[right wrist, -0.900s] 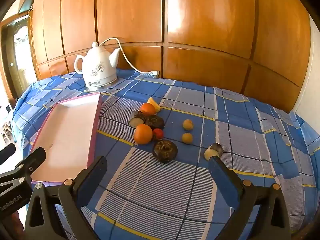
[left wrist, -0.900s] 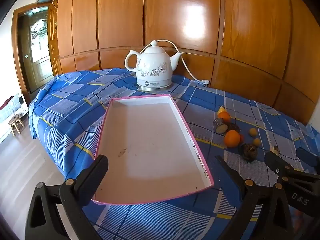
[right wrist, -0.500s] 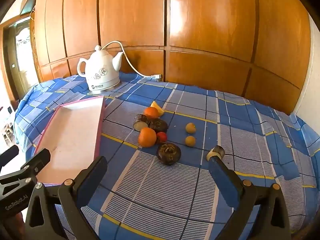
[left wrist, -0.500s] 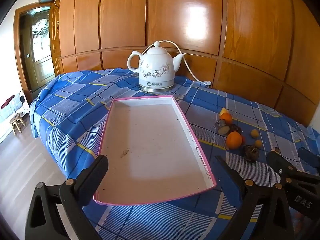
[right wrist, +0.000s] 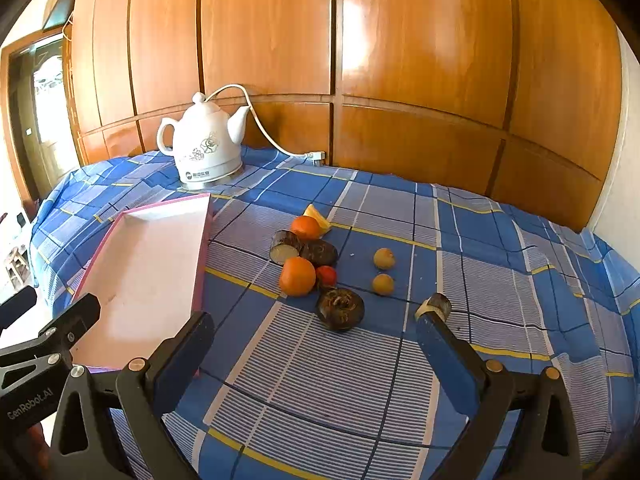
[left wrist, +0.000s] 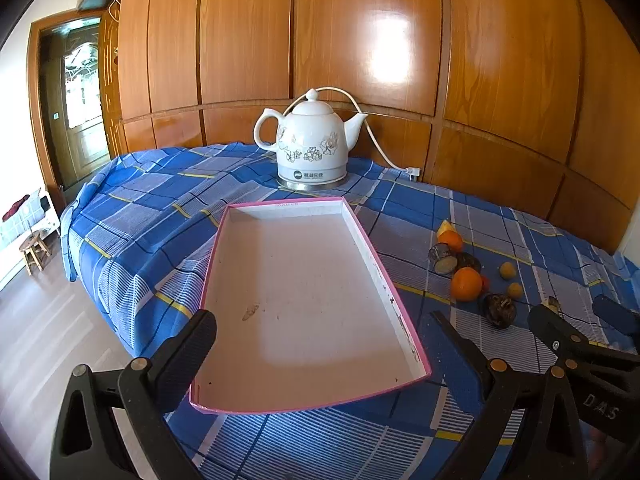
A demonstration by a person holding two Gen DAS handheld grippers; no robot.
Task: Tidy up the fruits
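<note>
A pink-rimmed white tray [left wrist: 404, 330] lies empty on the blue plaid cloth; it also shows in the right wrist view [right wrist: 202, 264]. Right of it sits a cluster of fruit: two oranges [right wrist: 297, 276], a small red fruit [right wrist: 327, 275], dark brown round pieces [right wrist: 340, 309], two small yellow fruits [right wrist: 383, 284] and a cut piece [right wrist: 435, 306]. The cluster shows in the left wrist view [left wrist: 466, 283] too. My left gripper [left wrist: 316, 340] is open and empty over the tray's near end. My right gripper [right wrist: 314, 336] is open and empty, short of the fruit.
A white ceramic electric kettle [left wrist: 311, 146] with its cord stands at the back against the wooden panel wall [left wrist: 360, 40]. The table's left edge drops to the floor, where a small stool [left wrist: 34, 248] stands near a door.
Both grippers have pulled back and risen slightly, so tray, kettle and fruit sit a little farther off in both views. Nothing was grasped; both stay open.
</note>
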